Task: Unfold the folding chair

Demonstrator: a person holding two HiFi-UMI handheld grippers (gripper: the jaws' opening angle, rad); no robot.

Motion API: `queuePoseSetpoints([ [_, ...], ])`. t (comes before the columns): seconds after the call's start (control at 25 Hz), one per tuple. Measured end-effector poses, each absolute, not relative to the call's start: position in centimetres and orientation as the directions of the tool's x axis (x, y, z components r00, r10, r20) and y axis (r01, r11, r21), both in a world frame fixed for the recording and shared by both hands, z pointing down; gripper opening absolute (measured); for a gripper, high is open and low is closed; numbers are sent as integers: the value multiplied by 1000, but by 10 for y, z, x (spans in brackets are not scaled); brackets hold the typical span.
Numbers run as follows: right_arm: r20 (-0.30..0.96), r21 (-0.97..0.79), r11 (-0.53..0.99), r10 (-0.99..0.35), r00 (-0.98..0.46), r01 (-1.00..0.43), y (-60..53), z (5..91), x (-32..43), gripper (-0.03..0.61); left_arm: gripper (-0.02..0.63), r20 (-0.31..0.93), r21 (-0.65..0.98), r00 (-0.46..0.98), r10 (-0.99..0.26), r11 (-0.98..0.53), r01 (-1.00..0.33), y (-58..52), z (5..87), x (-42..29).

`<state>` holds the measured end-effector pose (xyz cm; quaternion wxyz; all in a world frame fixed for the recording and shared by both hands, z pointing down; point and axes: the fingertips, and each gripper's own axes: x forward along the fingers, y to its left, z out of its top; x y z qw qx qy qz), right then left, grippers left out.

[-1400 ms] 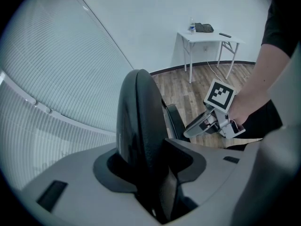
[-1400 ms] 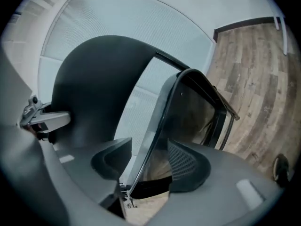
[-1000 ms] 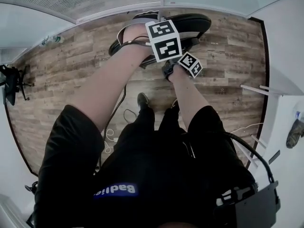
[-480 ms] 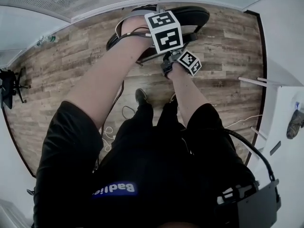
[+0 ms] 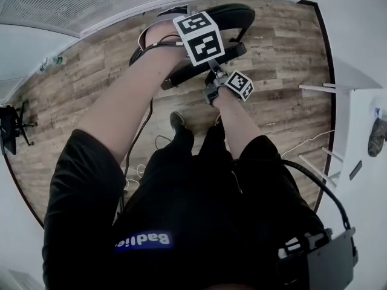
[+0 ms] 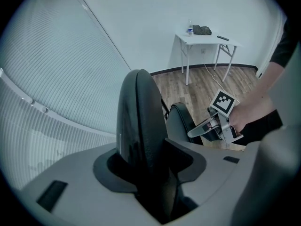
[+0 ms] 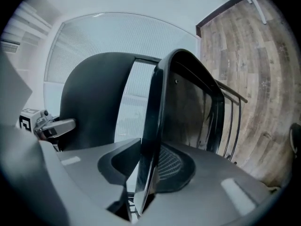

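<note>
The black folding chair stands on the wood floor in front of me. Its padded backrest is clamped in my left gripper, which is shut on the top edge. The seat hangs tilted below the backrest. Its thin front edge sits between the pads of my right gripper, whose jaws are closing on it. In the right gripper view the backrest stands left of the seat, with the left gripper beside it. The left gripper view shows the right gripper at the seat.
A white folding table with small items stands to the right by the wall. Window blinds run behind the chair. Cables lie on the floor by my feet. A black stand is at far left.
The right gripper has pulled back toward me with the seat edge, and the seat now stands further apart from the backrest. The left gripper keeps its hold on the backrest.
</note>
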<state>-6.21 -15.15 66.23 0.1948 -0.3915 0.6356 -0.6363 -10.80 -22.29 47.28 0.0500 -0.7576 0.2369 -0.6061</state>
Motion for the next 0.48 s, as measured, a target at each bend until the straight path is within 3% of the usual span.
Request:
queuePoseSetpoints([
  [0.48,185,-981,-109,-774,-605,-160,-81,697,-10,101,173,915,-297,180,-362,-904,-309,-225,491,-103],
])
